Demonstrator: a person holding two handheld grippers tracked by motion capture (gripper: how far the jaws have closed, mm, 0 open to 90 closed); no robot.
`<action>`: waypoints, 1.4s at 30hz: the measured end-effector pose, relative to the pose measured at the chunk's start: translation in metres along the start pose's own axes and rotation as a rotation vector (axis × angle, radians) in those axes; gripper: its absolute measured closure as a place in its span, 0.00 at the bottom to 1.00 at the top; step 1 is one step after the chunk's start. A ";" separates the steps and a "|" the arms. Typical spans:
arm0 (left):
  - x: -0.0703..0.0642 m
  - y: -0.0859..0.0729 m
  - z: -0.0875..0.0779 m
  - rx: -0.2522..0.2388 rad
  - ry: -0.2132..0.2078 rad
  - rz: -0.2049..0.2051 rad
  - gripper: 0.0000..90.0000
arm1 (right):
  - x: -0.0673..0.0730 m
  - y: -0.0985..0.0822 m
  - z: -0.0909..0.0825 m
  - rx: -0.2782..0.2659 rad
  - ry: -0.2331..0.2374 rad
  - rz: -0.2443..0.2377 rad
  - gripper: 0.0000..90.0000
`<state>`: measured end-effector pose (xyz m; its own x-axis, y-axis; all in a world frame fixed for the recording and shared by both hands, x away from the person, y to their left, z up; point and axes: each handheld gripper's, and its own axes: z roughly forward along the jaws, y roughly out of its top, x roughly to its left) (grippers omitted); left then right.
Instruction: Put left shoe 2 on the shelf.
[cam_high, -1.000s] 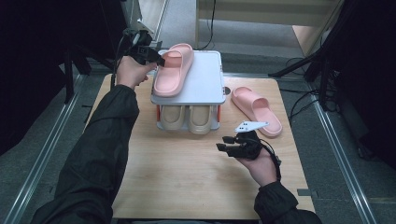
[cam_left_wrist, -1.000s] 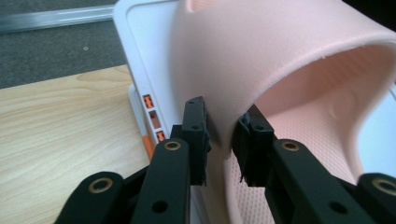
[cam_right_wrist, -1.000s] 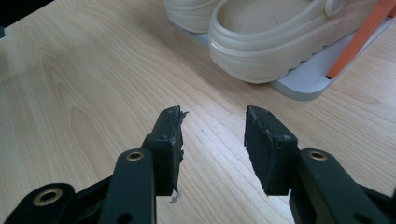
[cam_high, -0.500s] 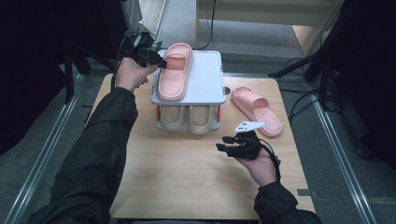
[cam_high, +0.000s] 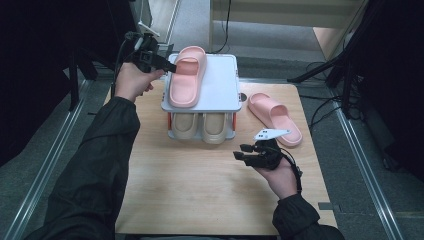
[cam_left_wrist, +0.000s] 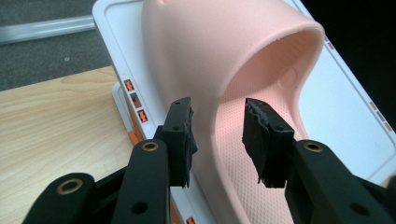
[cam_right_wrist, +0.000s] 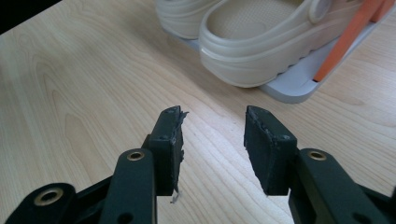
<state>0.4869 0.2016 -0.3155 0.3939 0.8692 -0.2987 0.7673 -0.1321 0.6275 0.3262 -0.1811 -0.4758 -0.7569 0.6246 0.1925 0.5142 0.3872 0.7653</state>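
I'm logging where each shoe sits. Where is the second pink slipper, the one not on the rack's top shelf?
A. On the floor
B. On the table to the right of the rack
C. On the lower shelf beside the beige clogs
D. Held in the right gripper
B: the second pink slipper lies on the wooden table right of the rack, apart from the open right gripper.

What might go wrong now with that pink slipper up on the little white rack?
1. The left gripper is open, its jaws straddling the side wall of the pink slipper; pulling back carelessly might drag it.
2. The slipper lies near the left edge of the rack's top shelf, so a nudge could tip it off.
3. The second pink slipper lies on the table beside the right gripper, which might bump it.
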 end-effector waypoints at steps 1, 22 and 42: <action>0.000 -0.001 -0.003 -0.002 -0.005 0.001 0.67 | -0.001 0.000 -0.001 -0.001 -0.002 0.005 0.64; 0.014 -0.050 -0.036 -0.040 -0.054 0.059 0.55 | -0.030 0.001 -0.018 -0.022 -0.060 0.052 0.68; 0.020 -0.129 -0.030 -0.065 -0.077 0.084 0.49 | -0.061 0.003 -0.016 -0.014 -0.084 0.107 0.90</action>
<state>0.3807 0.2507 -0.3807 0.4951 0.8167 -0.2963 0.6966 -0.1693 0.6972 0.3671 -0.2290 -0.4754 -0.6617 0.7162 0.2218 0.5838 0.3066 0.7518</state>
